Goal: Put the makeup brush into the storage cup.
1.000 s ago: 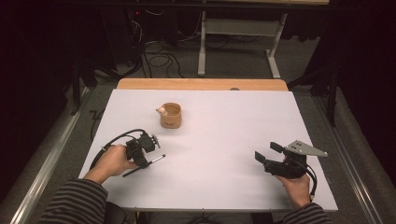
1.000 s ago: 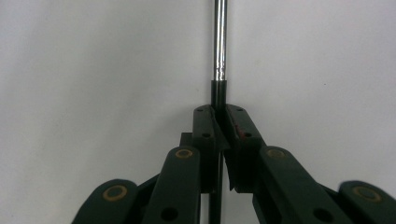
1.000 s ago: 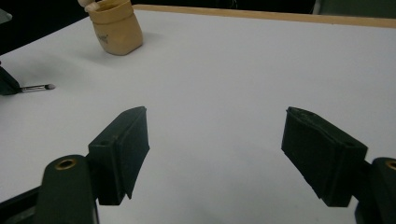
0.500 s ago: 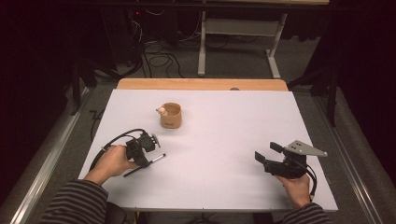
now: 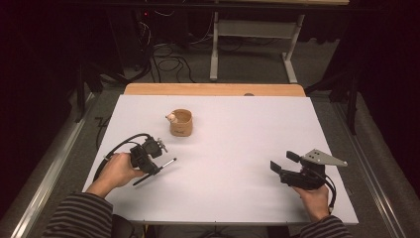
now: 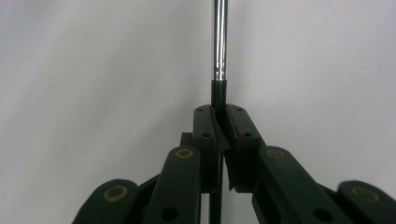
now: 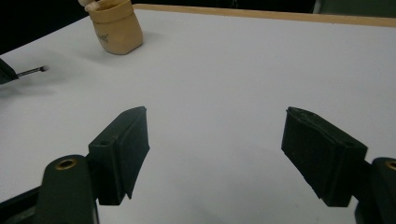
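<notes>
A tan cup (image 5: 181, 123) stands upright on the white table (image 5: 233, 144), left of centre, with a small pale thing (image 5: 171, 118) at its rim. My left gripper (image 5: 157, 167) sits at the near left, shut on a thin stick (image 5: 169, 162) with a black handle and a silver shaft. In the left gripper view the jaws (image 6: 220, 122) pinch the black part and the silver shaft (image 6: 220, 42) runs straight ahead. My right gripper (image 5: 282, 161) rests at the near right, open with nothing between its jaws (image 7: 215, 149). The right gripper view has the cup (image 7: 116, 28) far left and the stick's tip (image 7: 33, 71).
A wooden strip (image 5: 213, 89) borders the table's far edge. Beyond it are floor cables (image 5: 168, 62) and a grey metal stand (image 5: 252, 34). A metal rail (image 5: 54, 158) runs along the left side. White tabletop stretches between the two grippers.
</notes>
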A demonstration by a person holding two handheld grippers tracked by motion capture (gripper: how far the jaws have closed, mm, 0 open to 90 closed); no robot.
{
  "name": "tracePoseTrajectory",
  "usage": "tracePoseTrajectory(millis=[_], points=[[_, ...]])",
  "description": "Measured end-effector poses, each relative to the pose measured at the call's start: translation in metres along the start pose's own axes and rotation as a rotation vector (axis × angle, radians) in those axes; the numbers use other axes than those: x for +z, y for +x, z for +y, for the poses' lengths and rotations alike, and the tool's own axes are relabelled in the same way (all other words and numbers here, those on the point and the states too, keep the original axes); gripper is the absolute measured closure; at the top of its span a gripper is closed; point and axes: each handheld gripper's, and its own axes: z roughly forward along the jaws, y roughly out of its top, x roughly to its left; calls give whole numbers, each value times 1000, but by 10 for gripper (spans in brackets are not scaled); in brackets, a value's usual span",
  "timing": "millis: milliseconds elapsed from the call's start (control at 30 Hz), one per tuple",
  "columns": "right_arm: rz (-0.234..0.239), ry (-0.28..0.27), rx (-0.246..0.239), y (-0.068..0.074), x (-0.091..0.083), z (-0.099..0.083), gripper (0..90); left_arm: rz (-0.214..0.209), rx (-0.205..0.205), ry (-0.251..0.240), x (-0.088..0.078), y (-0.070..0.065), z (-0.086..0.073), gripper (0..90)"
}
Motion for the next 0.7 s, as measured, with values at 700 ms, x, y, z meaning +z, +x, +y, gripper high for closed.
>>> tracePoseTrajectory(millis=[700], points=[[0, -1, 0, 0, 0, 0, 242, -27, -29, -146, -20, 0, -5, 834]])
